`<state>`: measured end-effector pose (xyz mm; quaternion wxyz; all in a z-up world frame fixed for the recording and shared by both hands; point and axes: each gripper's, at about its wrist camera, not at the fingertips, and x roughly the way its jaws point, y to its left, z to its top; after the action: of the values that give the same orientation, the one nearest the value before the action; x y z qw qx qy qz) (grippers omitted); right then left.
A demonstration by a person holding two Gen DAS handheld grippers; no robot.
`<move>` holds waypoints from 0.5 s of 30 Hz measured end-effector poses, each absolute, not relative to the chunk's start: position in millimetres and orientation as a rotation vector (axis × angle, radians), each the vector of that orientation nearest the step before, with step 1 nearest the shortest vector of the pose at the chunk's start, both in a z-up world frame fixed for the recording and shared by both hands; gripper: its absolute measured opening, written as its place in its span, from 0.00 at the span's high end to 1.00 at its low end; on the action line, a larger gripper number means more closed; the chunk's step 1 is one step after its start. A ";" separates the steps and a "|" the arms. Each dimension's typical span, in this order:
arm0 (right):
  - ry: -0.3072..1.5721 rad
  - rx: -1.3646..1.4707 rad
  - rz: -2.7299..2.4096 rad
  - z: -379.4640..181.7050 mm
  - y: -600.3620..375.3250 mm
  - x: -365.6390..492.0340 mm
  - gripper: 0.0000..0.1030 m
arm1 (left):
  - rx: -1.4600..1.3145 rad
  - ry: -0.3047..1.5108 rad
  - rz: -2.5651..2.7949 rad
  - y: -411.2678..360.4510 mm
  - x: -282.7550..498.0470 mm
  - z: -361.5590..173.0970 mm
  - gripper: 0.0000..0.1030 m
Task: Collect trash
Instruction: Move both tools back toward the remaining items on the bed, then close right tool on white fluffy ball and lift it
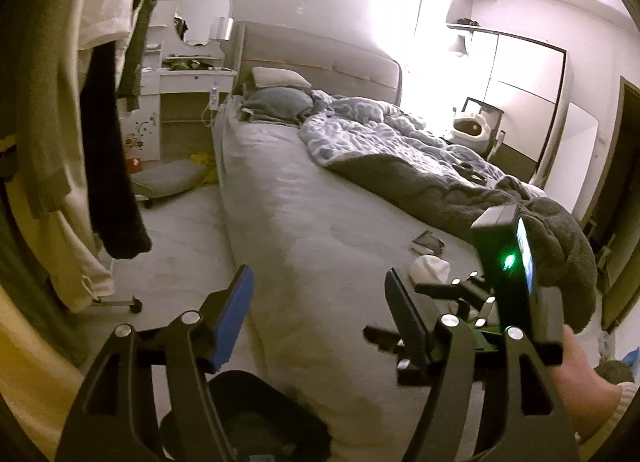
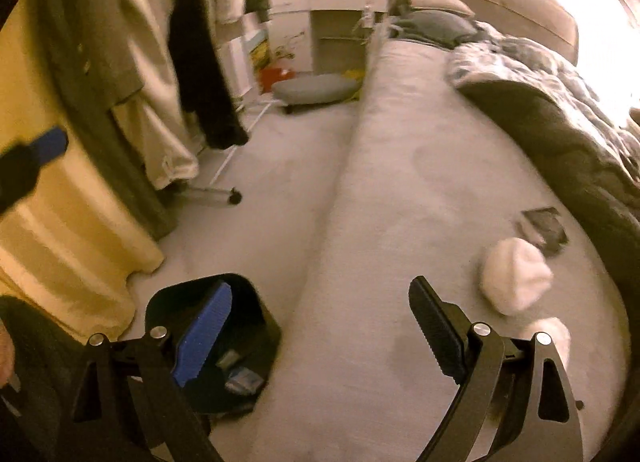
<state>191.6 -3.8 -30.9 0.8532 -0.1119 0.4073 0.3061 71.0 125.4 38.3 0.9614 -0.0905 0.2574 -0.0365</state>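
Room: a bedroom, its window glare washing out the far wall.
Bed (image 2: 400, 222): unmade, duvet (image 1: 400, 150) pushed aside.
Trash: crumpled white tissue (image 2: 516, 282) beside a blurred dark wrapper (image 2: 544, 228) on the sheet.
Bin (image 2: 256, 322): black, on the floor by the bed, partly hidden; contents indistinct.
Left gripper (image 1: 320, 302): fingers apart, empty.
Right gripper (image 2: 320, 326): fingers wide apart, empty.

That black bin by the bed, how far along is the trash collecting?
Done: the black bin already holds a few scraps. In hand: nothing; the left hand-held gripper and right hand-held gripper are open. Left: white crumpled wads and a dark wrapper on the bed.
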 end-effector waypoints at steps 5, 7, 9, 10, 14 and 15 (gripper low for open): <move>0.851 -0.207 0.590 -24.1 -36.6 205.3 0.11 | -0.167 0.539 -0.106 103.0 83.4 33.9 0.31; 0.850 -0.189 0.563 -21.1 -51.7 212.8 0.11 | -0.158 0.548 -0.118 93.2 86.7 31.1 0.30; 0.852 -0.180 0.547 -19.1 -64.5 219.4 0.11 | -0.145 0.562 -0.136 82.9 91.6 27.6 0.30; 0.857 -0.175 0.529 -18.2 -73.5 224.7 0.11 | -0.138 0.569 -0.144 77.6 93.5 25.8 0.29; 0.875 -0.150 0.503 -20.2 -96.6 235.4 0.10 | -0.110 0.596 -0.171 61.9 101.5 17.0 0.29; 0.882 -0.149 0.494 -21.8 -101.3 237.2 0.10 | -0.104 0.601 -0.178 58.1 103.2 15.0 0.29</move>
<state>237.2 -101.3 -21.8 0.8724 -0.0715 0.4220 0.2362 103.2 58.1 15.0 0.9499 -0.0510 0.2955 -0.0877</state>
